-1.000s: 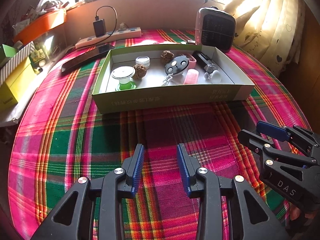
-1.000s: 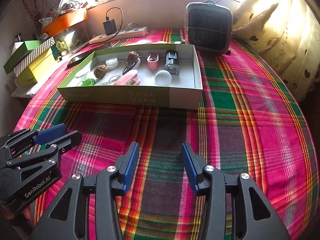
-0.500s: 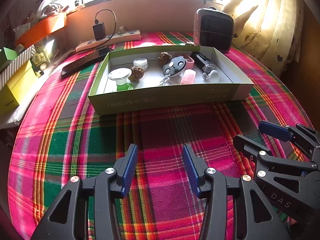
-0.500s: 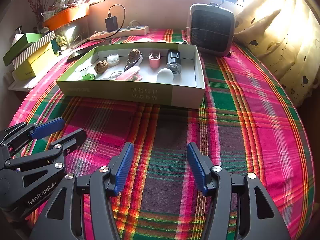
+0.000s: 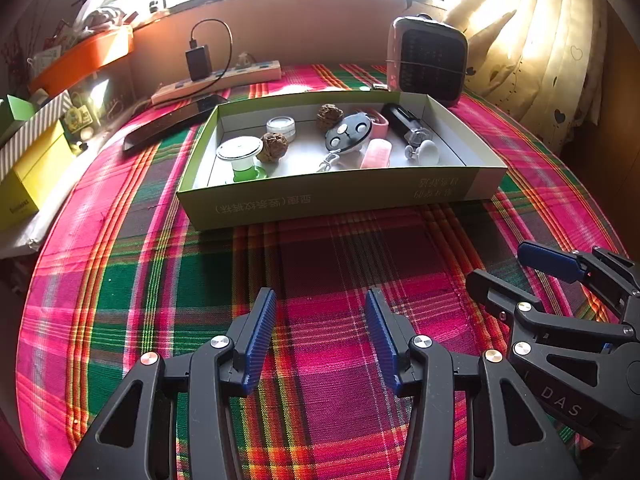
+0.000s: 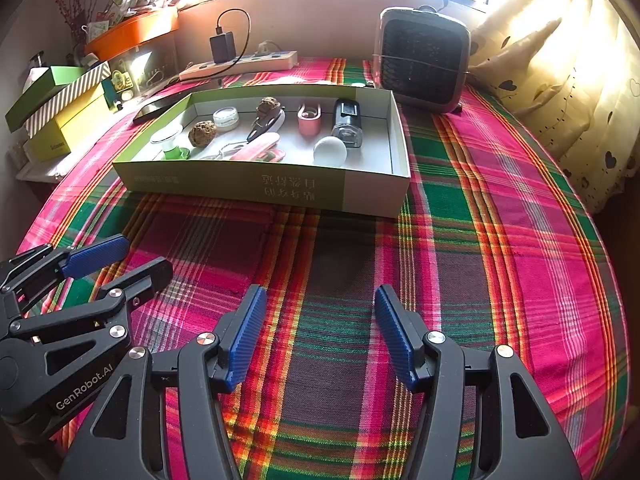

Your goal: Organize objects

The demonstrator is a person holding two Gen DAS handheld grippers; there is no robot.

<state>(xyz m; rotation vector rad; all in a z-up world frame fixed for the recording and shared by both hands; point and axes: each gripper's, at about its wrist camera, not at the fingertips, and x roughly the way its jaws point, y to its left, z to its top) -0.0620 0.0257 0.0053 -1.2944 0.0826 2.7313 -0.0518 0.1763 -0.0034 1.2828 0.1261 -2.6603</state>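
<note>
2 gaping claws [image 5: 320, 336] [image 6: 320, 332] before box [image 5: 340, 196]

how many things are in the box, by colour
Inside the green box:
brown walnuts: 2
pink items: 2
white items: 2
black items: 2
green-and-white stand: 1
total: 9

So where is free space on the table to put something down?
Free: the plaid cloth between the box and both open grippers, and right of the box below the heater. Crowded: inside the box, except its right end, and the far left edge by the power strip.
</note>
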